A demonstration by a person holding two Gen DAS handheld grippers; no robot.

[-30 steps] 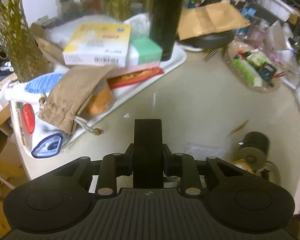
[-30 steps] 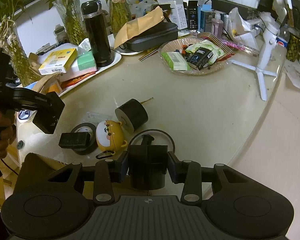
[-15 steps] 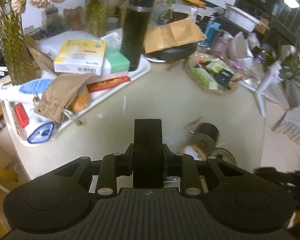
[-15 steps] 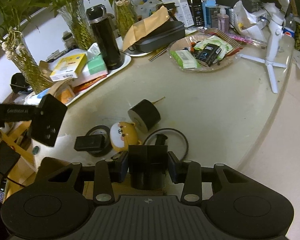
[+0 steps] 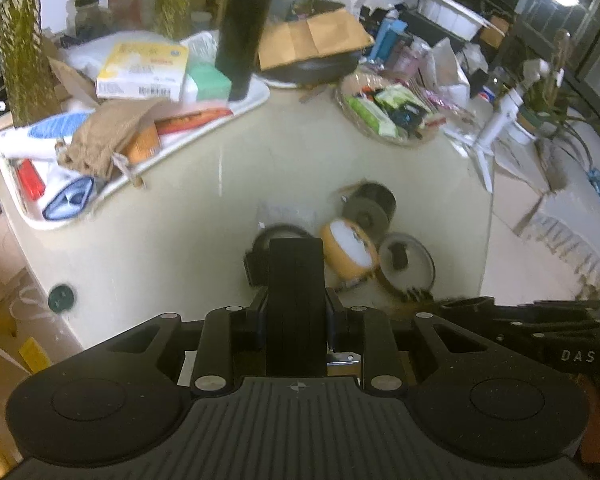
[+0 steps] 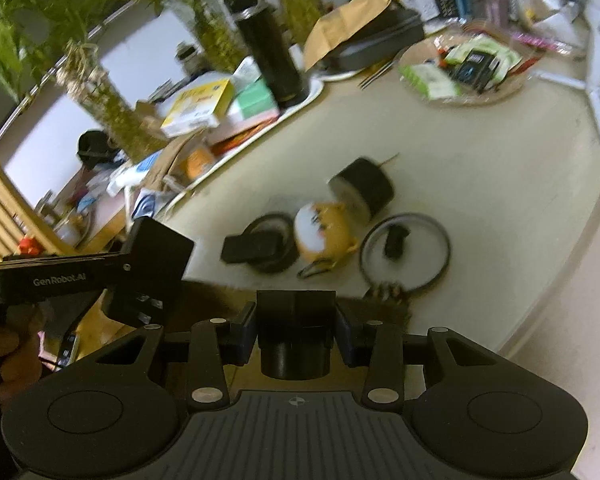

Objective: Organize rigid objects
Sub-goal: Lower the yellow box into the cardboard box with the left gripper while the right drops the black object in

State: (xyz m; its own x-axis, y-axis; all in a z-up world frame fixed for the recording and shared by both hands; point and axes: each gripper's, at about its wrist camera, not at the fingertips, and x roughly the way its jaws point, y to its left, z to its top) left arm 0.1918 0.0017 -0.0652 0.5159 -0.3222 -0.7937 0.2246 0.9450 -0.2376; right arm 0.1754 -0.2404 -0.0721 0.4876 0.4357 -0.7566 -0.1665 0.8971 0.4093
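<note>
On the cream table lie a yellow character case (image 5: 348,252) (image 6: 320,232), a black cylinder (image 5: 370,204) (image 6: 364,190), a black tape roll (image 6: 272,244) with a small black box (image 6: 248,248) on it, and a thin black ring (image 5: 430,268) (image 6: 446,248) around a small black piece (image 6: 394,240). My left gripper (image 5: 296,246) (image 6: 160,248) is shut and empty, hovering just before the tape roll. My right gripper (image 6: 295,296) (image 5: 440,304) stays near the table's front edge, shut on a black round-bodied object.
A white tray (image 5: 256,96) at the back left is piled with boxes, a cloth pouch and a tall black flask (image 5: 244,28). A glass dish (image 5: 356,128) of packets and a white tripod (image 5: 496,128) stand at the back right. Plant vases line the rear.
The left gripper has pulled back and swung right, so the cluster of small objects now lies just past its fingertips. The right view tilted slightly. Neither gripper's jaws changed.
</note>
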